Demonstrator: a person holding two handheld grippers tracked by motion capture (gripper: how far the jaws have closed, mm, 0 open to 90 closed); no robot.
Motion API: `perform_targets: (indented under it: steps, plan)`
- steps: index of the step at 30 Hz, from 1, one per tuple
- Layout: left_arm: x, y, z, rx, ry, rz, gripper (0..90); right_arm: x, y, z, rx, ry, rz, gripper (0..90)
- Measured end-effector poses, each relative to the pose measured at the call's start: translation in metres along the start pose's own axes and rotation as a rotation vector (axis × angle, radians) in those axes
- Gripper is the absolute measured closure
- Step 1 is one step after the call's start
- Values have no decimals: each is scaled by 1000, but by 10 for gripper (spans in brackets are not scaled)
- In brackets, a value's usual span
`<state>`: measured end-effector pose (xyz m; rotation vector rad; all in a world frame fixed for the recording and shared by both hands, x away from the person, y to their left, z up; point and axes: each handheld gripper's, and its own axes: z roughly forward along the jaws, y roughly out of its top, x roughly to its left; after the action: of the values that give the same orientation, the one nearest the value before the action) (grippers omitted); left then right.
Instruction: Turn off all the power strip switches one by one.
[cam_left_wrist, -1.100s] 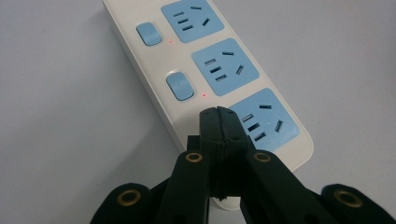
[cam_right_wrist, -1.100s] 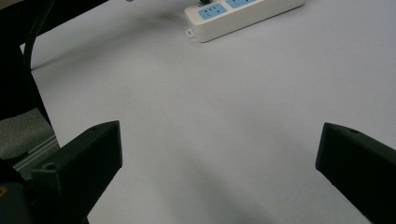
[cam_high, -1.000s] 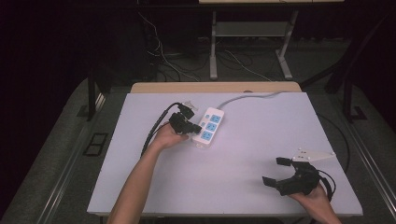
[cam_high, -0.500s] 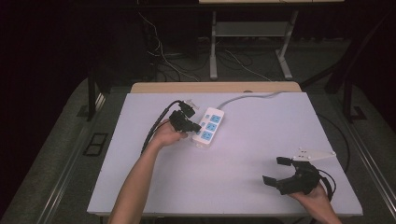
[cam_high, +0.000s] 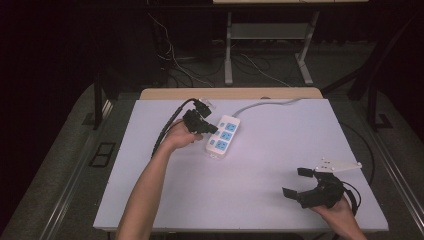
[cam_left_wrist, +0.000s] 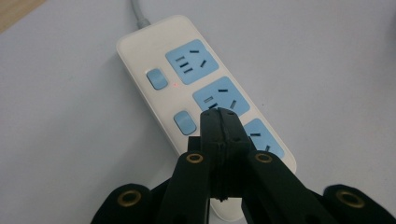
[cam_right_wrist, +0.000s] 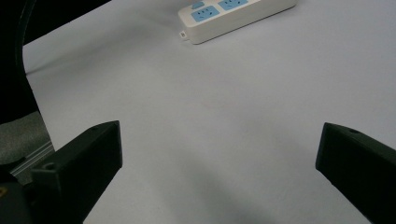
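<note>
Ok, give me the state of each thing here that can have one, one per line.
Power strip: flat on the table, sockets empty, small red light on.
Left gripper: jaws shut, empty, above the strip's middle socket.
Right gripper: jaws open, empty, near the table's front right corner.

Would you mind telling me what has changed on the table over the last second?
The left gripper, jaws shut and empty, has lifted slightly off the power strip. The strip itself and the open right gripper near the table's front corner stayed put.
</note>
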<state>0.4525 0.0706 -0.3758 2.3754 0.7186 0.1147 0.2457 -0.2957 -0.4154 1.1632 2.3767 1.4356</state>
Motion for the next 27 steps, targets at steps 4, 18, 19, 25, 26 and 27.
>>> perform_targets:
  steps: [4,18,19,25,26,27]
  plan:
    - [3,4,0,5,5,4,896,0,0,0,3,-1,-3,3]
    - [10,8,17,31,-3,-12,895,0,0,0,2,-1,-2,3]
    - [11,7,18,36,-2,-9,895,0,0,0,2,-1,-3,3]
    - [13,5,23,42,8,-10,895,0,0,0,6,-2,-5,3]
    - [14,5,24,44,9,-4,895,0,0,0,6,-2,-5,3]
    - [14,5,25,44,7,-5,895,0,0,0,6,-2,-5,3]
